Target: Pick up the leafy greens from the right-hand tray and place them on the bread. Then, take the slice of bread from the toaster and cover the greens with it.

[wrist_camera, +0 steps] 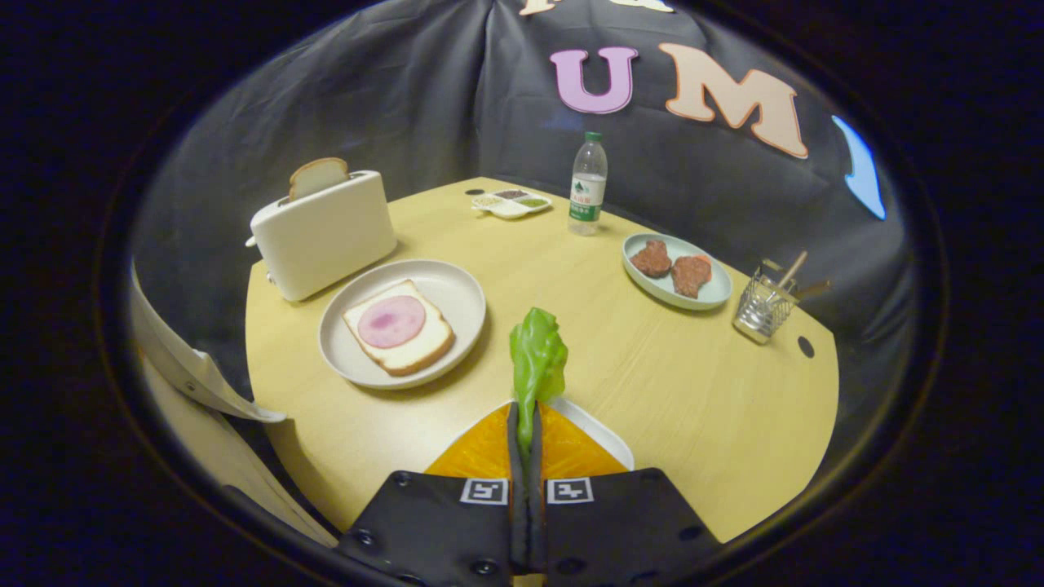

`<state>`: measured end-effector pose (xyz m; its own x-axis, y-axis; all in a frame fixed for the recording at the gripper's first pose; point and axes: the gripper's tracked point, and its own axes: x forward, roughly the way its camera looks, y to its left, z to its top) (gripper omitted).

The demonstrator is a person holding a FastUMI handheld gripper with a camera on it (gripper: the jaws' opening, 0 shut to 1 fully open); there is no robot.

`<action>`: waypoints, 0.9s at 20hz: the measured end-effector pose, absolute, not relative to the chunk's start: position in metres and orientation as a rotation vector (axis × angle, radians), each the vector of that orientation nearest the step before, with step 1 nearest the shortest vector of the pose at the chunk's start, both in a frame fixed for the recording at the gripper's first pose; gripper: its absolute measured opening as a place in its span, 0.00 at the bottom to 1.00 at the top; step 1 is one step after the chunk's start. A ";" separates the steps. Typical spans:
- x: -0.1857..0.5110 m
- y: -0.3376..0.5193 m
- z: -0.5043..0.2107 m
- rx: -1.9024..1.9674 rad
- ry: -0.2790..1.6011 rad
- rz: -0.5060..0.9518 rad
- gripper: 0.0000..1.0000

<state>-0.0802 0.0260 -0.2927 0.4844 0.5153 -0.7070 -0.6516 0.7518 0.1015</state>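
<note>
Lettuce (537, 359) sits clenched in the gripper (526, 424) (above the near table edge): carry it level, release over the ham-topped bread (398, 326).

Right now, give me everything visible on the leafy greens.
The leafy greens are one glossy, bright green leaf, crinkled and plastic-looking. It stands upright, its lower end pinched between the shut fingers of the gripper, its top sticking out ahead of them. It hangs above a white tray edge, clear of the table.
</note>
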 end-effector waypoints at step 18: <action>-0.100 0.154 -0.256 -0.232 0.733 0.867 0.04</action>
